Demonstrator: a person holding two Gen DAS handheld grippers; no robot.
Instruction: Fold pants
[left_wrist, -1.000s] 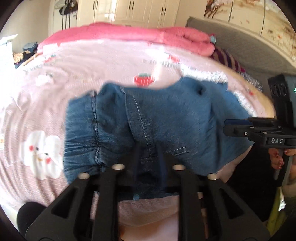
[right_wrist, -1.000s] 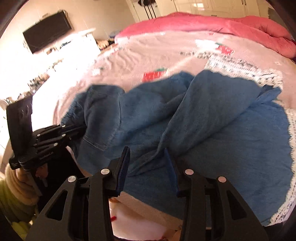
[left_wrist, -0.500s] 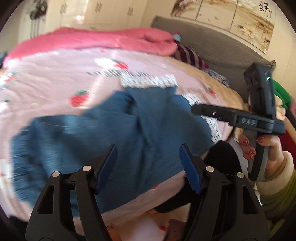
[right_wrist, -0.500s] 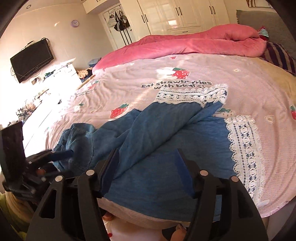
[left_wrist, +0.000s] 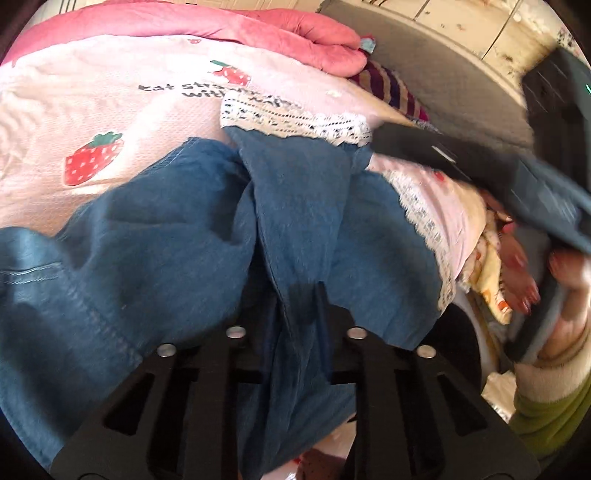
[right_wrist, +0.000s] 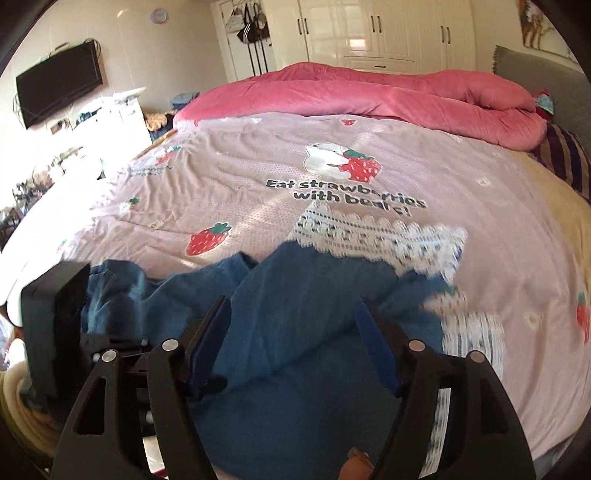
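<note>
The left gripper (left_wrist: 299, 295) has its black jaws clamped together on a ridge of the blue denim pants (left_wrist: 177, 240), the cloth bunched between them and spilling back over the tool's frame. Those lace-hemmed pants lie rumpled at the near edge of the pink strawberry-print bedspread (left_wrist: 110, 103), waist end heaped toward the near left corner in the left wrist view, legs crossing toward the white lace trim (left_wrist: 295, 118). The right gripper (right_wrist: 291, 332) hangs above the denim (right_wrist: 314, 302) with its blue pads (right_wrist: 376, 347) well apart and opening wider, nothing pinched between them (fabric lies below, not in the bite). The job now, as I read it, is getting a clean second hold: the right tool would do best to drop onto one layer's edge near the hem or side seam, not a wad, so both holds can stretch the leg flat before any fold. Pulling with only the left pinch risks dragging the whole heap off the near edge. Both tools angle downward toward the mattress; in the left wrist view the right tool's dark body (left_wrist: 517, 177) crosses the right side, gripped by a hand (left_wrist: 535, 280) with red-painted nails in a cream and green sleeve. The rolled pink quilt (right_wrist: 406, 96) sits along the far edge, well apart from the work.
</note>
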